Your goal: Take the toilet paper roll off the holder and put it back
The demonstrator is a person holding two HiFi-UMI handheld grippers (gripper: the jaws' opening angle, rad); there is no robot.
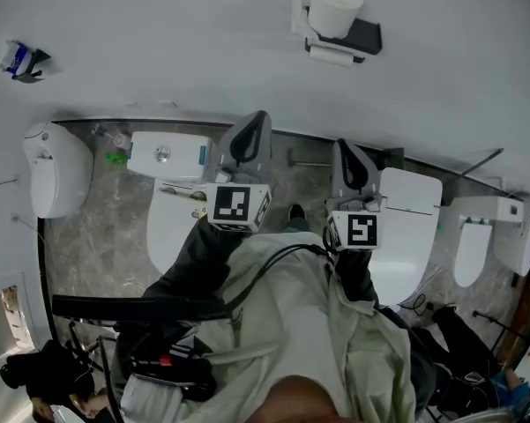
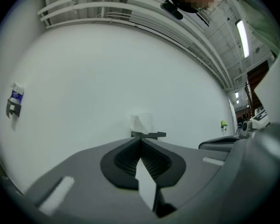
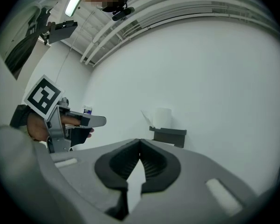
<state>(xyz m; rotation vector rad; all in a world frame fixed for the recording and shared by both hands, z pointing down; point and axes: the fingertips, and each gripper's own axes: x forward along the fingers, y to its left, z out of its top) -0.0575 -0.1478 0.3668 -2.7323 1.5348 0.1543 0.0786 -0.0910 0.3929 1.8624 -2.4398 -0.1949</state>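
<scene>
Holding both arms stretched forward from the body, dark sleeves [image 1: 203,254] reaching out of a pale garment [image 1: 309,324]. Carrying the left gripper [image 1: 251,137] over a white toilet [image 1: 172,223], with its tip leaning a little inward. Carrying the right gripper [image 1: 348,161] just beside it, near a second toilet [image 1: 406,236], close but not touching. Pointing both tips toward the white wall [image 1: 159,42].

Shut tight on the left, with the ribbed pads [image 2: 151,160] meeting at the tip and nothing caught between. Closed and empty on the right too, pads [image 3: 153,164] touching at the tip, with only a sliver of wall showing lower down.

Facing the toilet paper roll [image 1: 335,7], which stands upright on top of the dark holder [image 1: 363,35] fixed to the wall, a loose sheet edge sticking up at one side. Well apart from both grippers, roughly straight ahead of the left one [image 2: 142,121] and a little right of centre for the right one [image 3: 163,117].

Visible from the right gripper view: a bare hand [image 3: 33,125] wrapped round the left gripper's handle, below its marker cube [image 3: 43,97].
</scene>
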